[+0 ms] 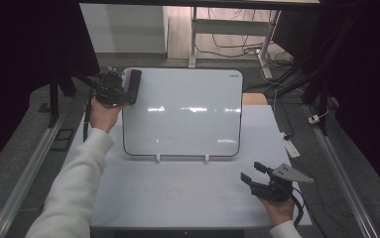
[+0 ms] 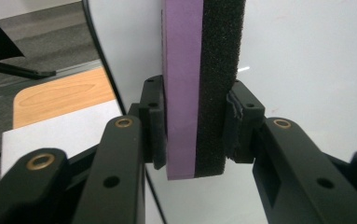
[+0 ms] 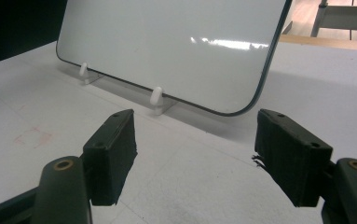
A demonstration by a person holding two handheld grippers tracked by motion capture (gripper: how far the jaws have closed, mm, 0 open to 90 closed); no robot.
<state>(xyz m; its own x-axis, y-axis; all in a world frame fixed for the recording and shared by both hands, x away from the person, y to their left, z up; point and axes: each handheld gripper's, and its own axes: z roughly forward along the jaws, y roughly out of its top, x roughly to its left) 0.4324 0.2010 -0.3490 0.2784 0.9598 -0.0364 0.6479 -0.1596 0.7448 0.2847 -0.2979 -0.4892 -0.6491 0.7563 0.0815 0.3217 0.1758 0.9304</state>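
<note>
1. Left gripper (image 1: 128,89) is seen at the upper left corner of the whiteboard (image 1: 187,129), held up by the person's left hand (image 1: 102,115) in a white sleeve (image 1: 73,188).
2. Its jaws are closed on a whiteboard eraser (image 2: 203,88), which is clamped between the two black pads (image 2: 152,121).
3. The eraser is made of a purple layer and a black foam layer; in the left gripper view it stands upright between the jaws, and its black foam side is turned to the board.
4. In the high view the eraser (image 1: 132,85) is placed at the left edge of the board, near the top; whether the foam really touches the surface cannot be told.
5. The whiteboard stands tilted back on the white bench (image 1: 177,198), and it is carried by two small white feet (image 3: 156,99) at its lower edge.
6. The board surface looks clean, and only light reflections are seen on it.
7. Right gripper (image 1: 256,174) is held low over the bench at the front right, well apart from the board, by the right hand (image 1: 279,208).
8. Its jaws are kept partly open, and nothing is held between the pads (image 3: 113,154).
9. A faint reddish mark (image 3: 32,136) is seen on the bench in front of the board.
</note>
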